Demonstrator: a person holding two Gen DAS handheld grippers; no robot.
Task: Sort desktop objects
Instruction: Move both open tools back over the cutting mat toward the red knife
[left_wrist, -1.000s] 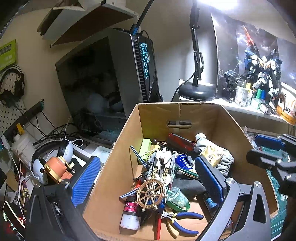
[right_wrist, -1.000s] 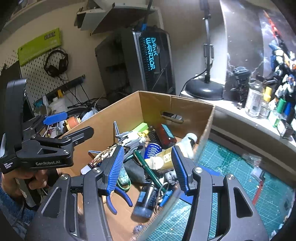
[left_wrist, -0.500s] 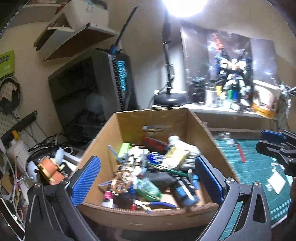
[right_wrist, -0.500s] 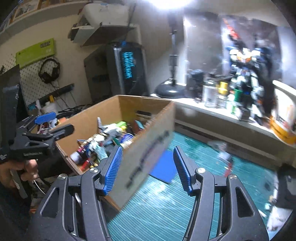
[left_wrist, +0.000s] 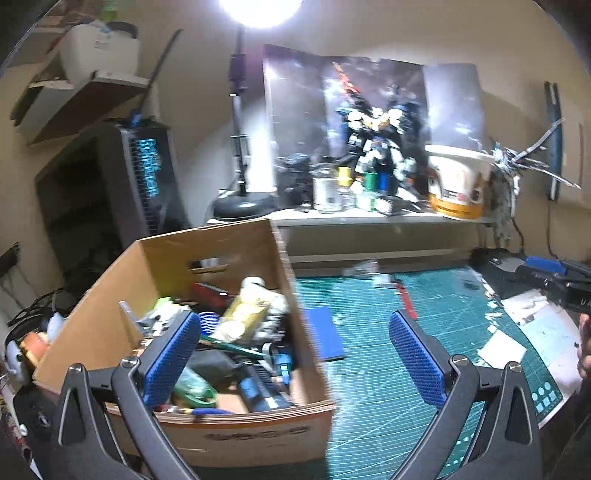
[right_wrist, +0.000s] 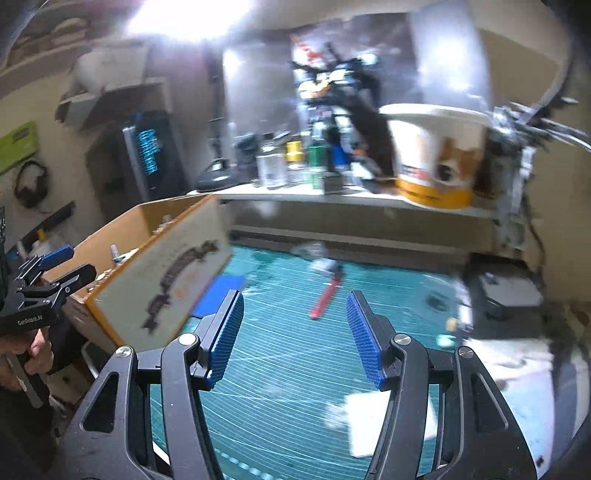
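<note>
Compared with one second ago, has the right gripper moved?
Yes. The right gripper swung rightwards off the cardboard box; it now hangs over the green cutting mat.

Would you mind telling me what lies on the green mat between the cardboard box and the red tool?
A flat blue pad lies on the mat beside the box; from there to the red tool the mat is bare. The right wrist view shows this.

The right wrist view is smeared: the print on the cardboard box (right_wrist: 173, 273) cannot be read, and the bottles (right_wrist: 291, 162) on the shelf blur together. In the left wrist view the right gripper (left_wrist: 554, 273) is cut off by the picture's edge, its jaws unseen there.
</note>
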